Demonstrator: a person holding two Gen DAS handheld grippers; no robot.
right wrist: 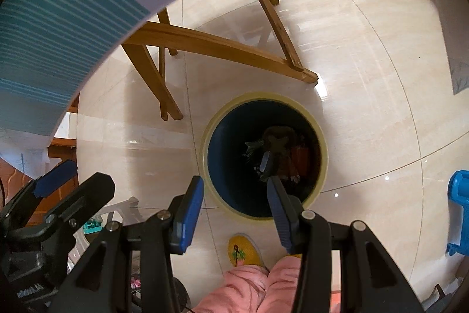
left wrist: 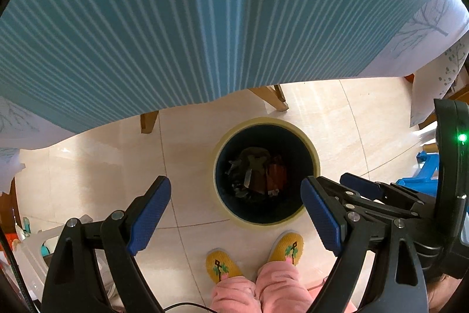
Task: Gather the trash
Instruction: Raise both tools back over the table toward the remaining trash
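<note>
Left tool (left wrist: pixel 236 213): jaws spread wide, nothing between the blue pads (left wrist: pixel 149 214). Right tool (right wrist: pixel 234 214): also spread apart, empty.

Round bin (left wrist: pixel 310 148) on the tiled floor (left wrist: pixel 102 166), straight ahead of and below both tools; pale rim, dark blue inside. In the right wrist view the bin (right wrist: pixel 321 137) just past the fingertips, the right pad overlapping its near rim. At the bottom of the bin, crumpled trash (left wrist: pixel 258 175): dark wrappers, a brownish piece, something red.

Beyond the bin, wooden legs (right wrist: pixel 217 47) under a striped teal cloth (left wrist: pixel 176 19) covering the counter. Below the tools, 2 yellow slippers (left wrist: pixel 285 248) and pink trouser legs (left wrist: pixel 258 292). Blue plastic object (right wrist: pixel 458 213) at far right.
</note>
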